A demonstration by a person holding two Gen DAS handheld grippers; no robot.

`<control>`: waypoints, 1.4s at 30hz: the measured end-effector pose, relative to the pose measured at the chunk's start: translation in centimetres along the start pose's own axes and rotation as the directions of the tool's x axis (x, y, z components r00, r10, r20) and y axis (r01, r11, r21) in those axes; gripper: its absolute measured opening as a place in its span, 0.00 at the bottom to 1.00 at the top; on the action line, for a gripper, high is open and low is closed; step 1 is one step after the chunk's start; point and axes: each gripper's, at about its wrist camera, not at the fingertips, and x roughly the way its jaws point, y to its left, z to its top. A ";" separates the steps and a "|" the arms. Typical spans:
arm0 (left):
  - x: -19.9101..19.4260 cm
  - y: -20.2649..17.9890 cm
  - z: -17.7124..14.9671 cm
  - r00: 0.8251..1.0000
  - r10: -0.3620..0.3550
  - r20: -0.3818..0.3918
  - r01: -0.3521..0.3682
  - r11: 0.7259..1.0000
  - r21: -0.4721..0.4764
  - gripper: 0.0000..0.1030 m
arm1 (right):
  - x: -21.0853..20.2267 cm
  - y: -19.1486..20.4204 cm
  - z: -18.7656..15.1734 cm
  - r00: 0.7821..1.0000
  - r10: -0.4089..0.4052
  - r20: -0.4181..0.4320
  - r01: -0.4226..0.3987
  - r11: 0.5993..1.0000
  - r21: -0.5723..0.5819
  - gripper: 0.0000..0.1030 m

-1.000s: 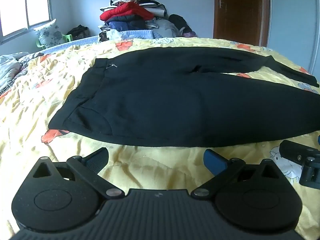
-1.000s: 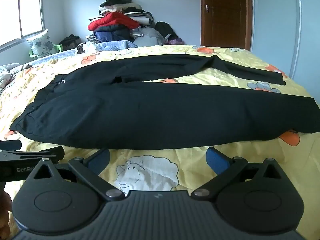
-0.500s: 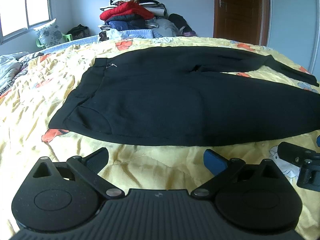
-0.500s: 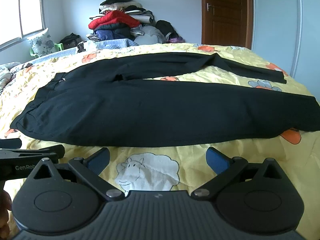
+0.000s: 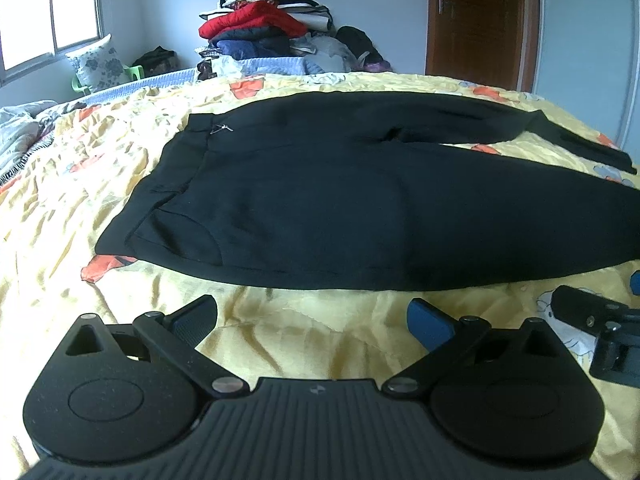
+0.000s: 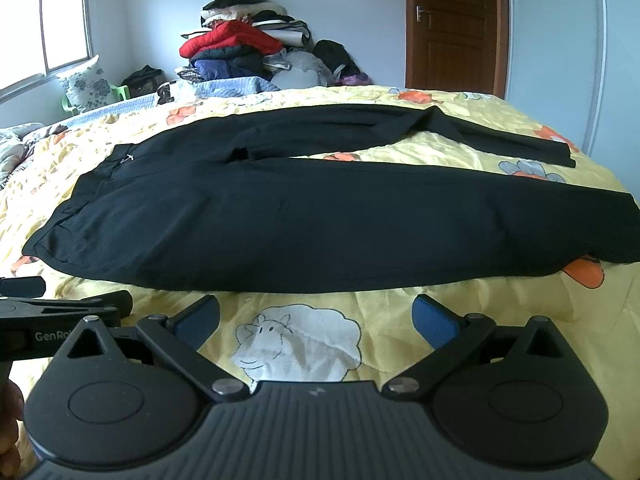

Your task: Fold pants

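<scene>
Both grippers, left [image 5: 312, 316] and right [image 6: 316, 316], creeping slightly closer to near hem of black fabric pants [image 5: 360, 200], jaws spread wide, gripping nothing. Pants lying flat, unfolded, legs splayed on yellow printed bedspread [image 5: 304, 332]; looking like pre-grasp approach, first fold not yet started.

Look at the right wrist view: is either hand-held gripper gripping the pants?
No: the pants lie flat on the bed, beyond both open grippers.

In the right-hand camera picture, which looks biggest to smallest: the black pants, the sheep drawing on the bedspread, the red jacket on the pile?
1. black pants
2. sheep drawing
3. red jacket

The sheep sits nearest the camera, the jacket farthest, so their order is unsure.
</scene>
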 end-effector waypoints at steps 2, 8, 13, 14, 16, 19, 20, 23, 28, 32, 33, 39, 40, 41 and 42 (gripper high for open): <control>-0.1 0.1 0.0 1.000 -0.014 0.004 0.014 1.000 -0.010 0.99 | 0.0 0.1 0.0 1.000 0.002 0.000 -0.002 1.000 -0.003 1.00; 0.0 0.4 -0.2 0.999 -0.034 -0.003 0.033 0.999 -0.019 0.99 | -0.1 0.2 -0.1 1.000 0.005 -0.002 -0.005 1.000 -0.008 1.00; 0.2 0.9 -0.2 0.998 -0.063 -0.024 0.061 0.996 -0.062 0.97 | -0.1 0.3 -0.1 1.000 0.005 -0.002 -0.005 1.000 -0.009 1.00; 0.1 1.1 -0.2 0.997 -0.069 -0.026 0.067 0.995 -0.075 0.97 | -0.1 0.2 -0.1 1.000 0.006 -0.002 -0.006 1.000 -0.009 1.00; 0.1 1.4 -0.1 0.996 -0.078 -0.030 0.075 0.992 -0.098 0.97 | -0.1 0.2 -0.1 1.000 0.006 -0.003 -0.006 1.000 -0.009 1.00; -0.2 1.8 0.1 0.995 -0.095 -0.029 0.091 0.988 -0.122 0.97 | -0.1 0.2 0.0 1.000 0.008 -0.004 -0.008 1.000 -0.012 1.00; -0.4 1.9 0.1 0.994 -0.104 -0.023 0.100 0.988 -0.121 0.97 | -0.1 0.2 0.0 1.000 0.008 -0.004 -0.008 1.000 -0.012 1.00; -1.2 1.8 0.5 0.995 -0.100 0.018 0.101 0.991 -0.087 0.98 | 0.0 0.2 0.1 1.000 0.012 -0.007 -0.013 1.000 -0.019 1.00; -2.1 1.6 1.5 0.997 -0.049 0.056 0.051 0.998 -0.037 0.99 | 0.1 0.6 1.4 0.999 0.044 -0.005 -0.044 0.996 -0.074 1.00; -2.1 2.4 2.1 0.998 -0.045 0.048 0.047 0.998 -0.034 0.99 | -0.1 1.7 3.8 0.993 0.118 0.031 -0.112 0.982 -0.150 1.00; -2.0 2.7 2.3 0.998 -0.049 0.044 0.050 0.998 -0.034 0.99 | 0.0 2.2 4.6 0.991 0.122 0.052 -0.110 0.977 -0.183 1.00; -1.6 4.7 3.4 0.995 -0.056 0.078 0.060 0.997 -0.053 0.99 | 1.4 4.1 9.0 0.948 0.237 0.215 -0.143 0.915 -0.378 1.00; -1.5 5.1 3.6 0.995 -0.045 0.095 0.051 0.997 -0.061 0.99 | 2.6 4.7 10.0 0.950 0.261 0.171 -0.167 0.888 -0.429 1.00; -1.4 5.5 3.9 0.994 -0.031 0.109 0.039 0.997 -0.073 0.99 | 3.8 5.2 10.9 0.951 0.287 0.119 -0.202 0.862 -0.465 1.00; -1.2 5.9 4.2 0.993 -0.021 0.118 0.031 0.996 -0.081 0.99 | 5.3 5.5 12.0 0.944 0.322 0.069 -0.251 0.839 -0.483 1.00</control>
